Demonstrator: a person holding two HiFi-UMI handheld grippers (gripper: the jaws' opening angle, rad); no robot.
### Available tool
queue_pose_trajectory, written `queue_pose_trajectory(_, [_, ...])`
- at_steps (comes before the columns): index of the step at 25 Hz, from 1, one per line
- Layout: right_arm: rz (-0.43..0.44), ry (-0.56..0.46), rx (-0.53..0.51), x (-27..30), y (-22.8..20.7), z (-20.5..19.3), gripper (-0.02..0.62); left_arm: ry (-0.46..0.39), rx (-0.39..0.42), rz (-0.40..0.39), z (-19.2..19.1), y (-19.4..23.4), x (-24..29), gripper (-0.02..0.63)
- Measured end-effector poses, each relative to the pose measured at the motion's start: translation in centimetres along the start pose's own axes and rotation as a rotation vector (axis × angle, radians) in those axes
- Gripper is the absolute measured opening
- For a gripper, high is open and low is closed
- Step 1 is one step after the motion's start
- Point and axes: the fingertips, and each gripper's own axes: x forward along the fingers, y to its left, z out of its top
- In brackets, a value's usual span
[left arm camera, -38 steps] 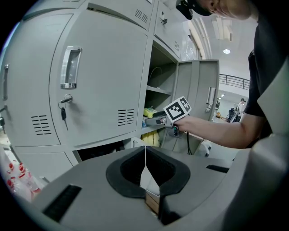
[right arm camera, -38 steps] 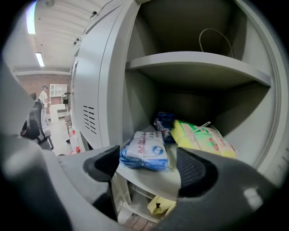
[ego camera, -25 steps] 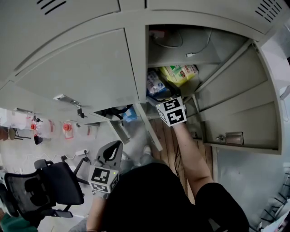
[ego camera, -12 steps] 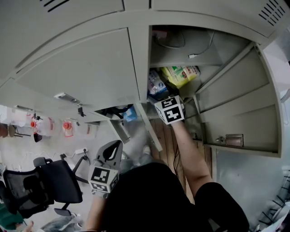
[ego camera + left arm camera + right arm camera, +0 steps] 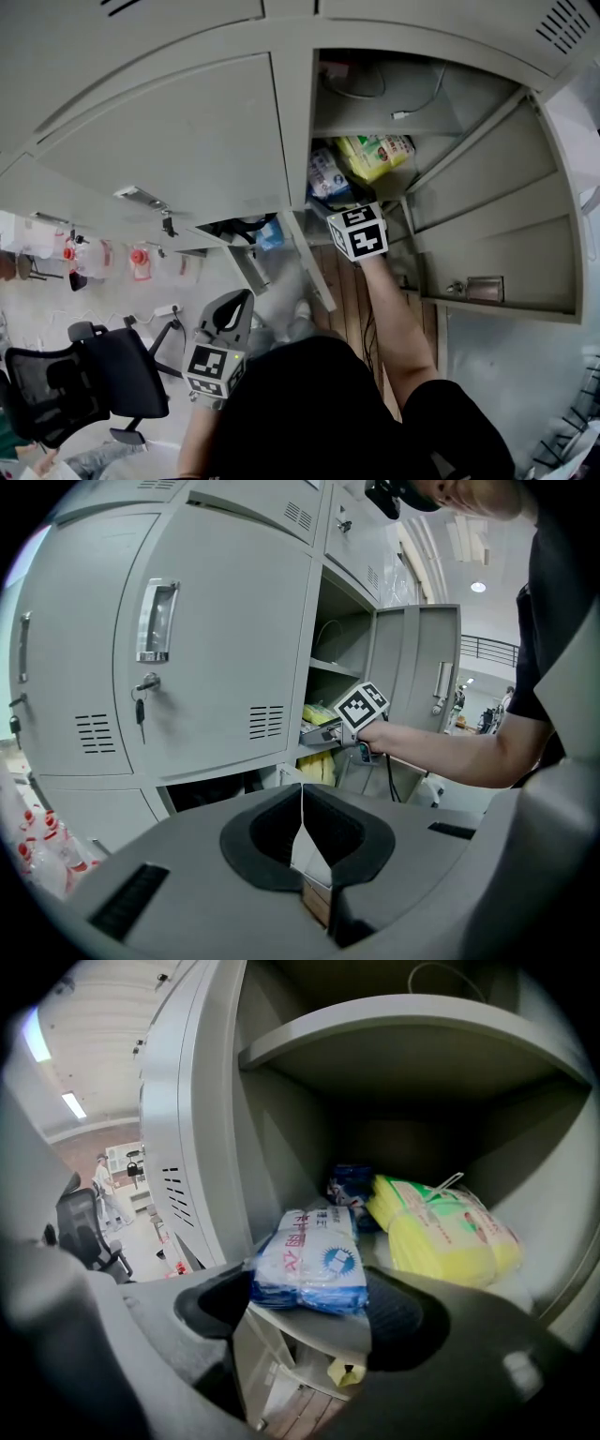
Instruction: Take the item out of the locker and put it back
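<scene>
A blue-and-white soft pack (image 5: 314, 1255) lies on the front edge of the open locker's lower shelf (image 5: 319, 1326), and shows in the head view as the pack (image 5: 325, 173). My right gripper (image 5: 309, 1290) reaches into the locker. Its jaws have just been closing, and both pads now touch the pack's sides. In the head view the right gripper (image 5: 339, 202) is mostly behind its marker cube (image 5: 356, 232). My left gripper (image 5: 302, 803) hangs low near my waist, shut with nothing in it, and the head view has the left gripper (image 5: 234, 307) at lower left.
A yellow pack (image 5: 441, 1227) and a small dark blue item (image 5: 349, 1185) lie behind the pack. A white cable (image 5: 412, 103) rests on the upper shelf. The locker door (image 5: 497, 216) stands open at right. A black office chair (image 5: 84, 375) is at lower left.
The right gripper stays at the locker opening with hardly any shift, and the left gripper holds still. The head view has drifted slightly.
</scene>
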Motion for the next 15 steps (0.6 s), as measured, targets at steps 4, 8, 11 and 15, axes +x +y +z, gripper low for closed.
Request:
queue_pose_trajectory(4, [0.0,-0.027,0.011,-1.4,-0.1,-0.1,0.37,0.0,0.01,-0.009,0.0,-0.1,0.0,0.014])
queue_pose_trajectory(8, [-0.015,-0.04,0.006,-3.0,-0.1,0.1,0.368,-0.004,0.015,-0.03,0.4,-0.5,0.3,0.014])
queue_pose_trajectory(11, [-0.026,-0.044,0.009,-4.5,0.0,0.2,0.368,-0.007,0.019,-0.056,0.6,-0.8,0.5,0.014])
queue_pose_trajectory(15, [-0.042,-0.041,0.015,-6.4,0.4,0.0,0.368,-0.014,0.038,-0.086,1.2,-1.0,0.6,0.014])
